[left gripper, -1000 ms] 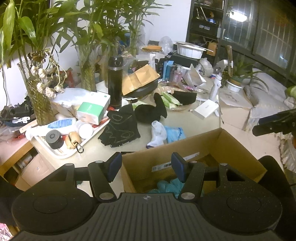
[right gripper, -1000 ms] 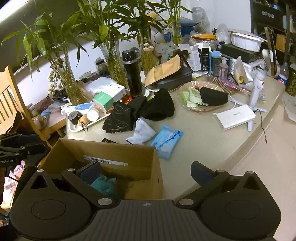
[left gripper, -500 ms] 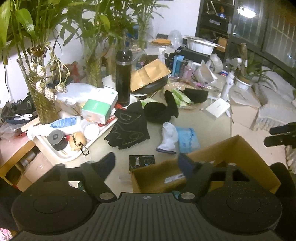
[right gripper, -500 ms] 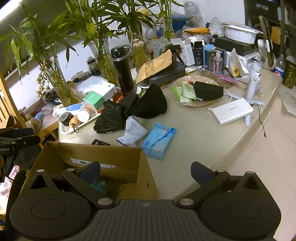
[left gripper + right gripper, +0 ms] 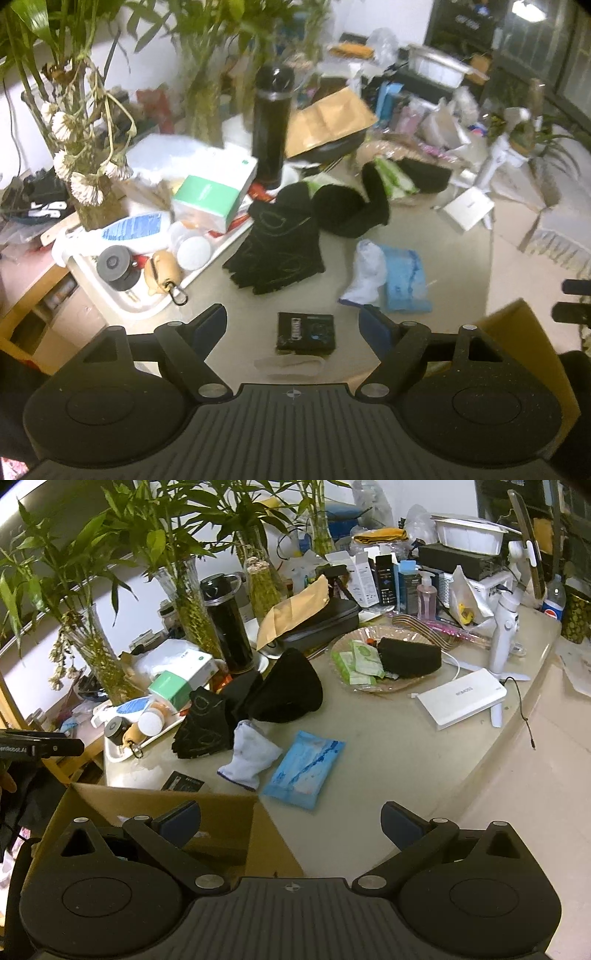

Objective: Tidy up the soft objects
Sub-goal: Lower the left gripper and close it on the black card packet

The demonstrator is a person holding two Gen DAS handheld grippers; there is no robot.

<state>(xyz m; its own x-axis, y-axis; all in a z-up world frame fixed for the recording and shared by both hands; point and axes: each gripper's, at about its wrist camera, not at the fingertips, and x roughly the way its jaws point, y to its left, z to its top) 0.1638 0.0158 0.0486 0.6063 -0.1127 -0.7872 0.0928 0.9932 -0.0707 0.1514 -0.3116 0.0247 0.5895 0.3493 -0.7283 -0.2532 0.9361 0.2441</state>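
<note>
Two tongs, both gaping, nothing gripped. Left tongs [image 5: 293, 326] just widened, over beige worktop [image 5: 454, 254], probably lining up black fabric glove [image 5: 275, 254] at 12 o'clock. Right tongs [image 5: 291, 821] hover by brown cardboard box [image 5: 221, 814], drop spot.

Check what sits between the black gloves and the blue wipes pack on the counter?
A white sock lies between the black gloves and the blue wipes pack, touching the pack's edge. Right wrist view shows it clearest.

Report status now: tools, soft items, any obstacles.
Left tool open, just widened, empty. Right tool open, empty. Black gloves, white sock loose beside cardboard box. Small black packet under left tool.
</note>
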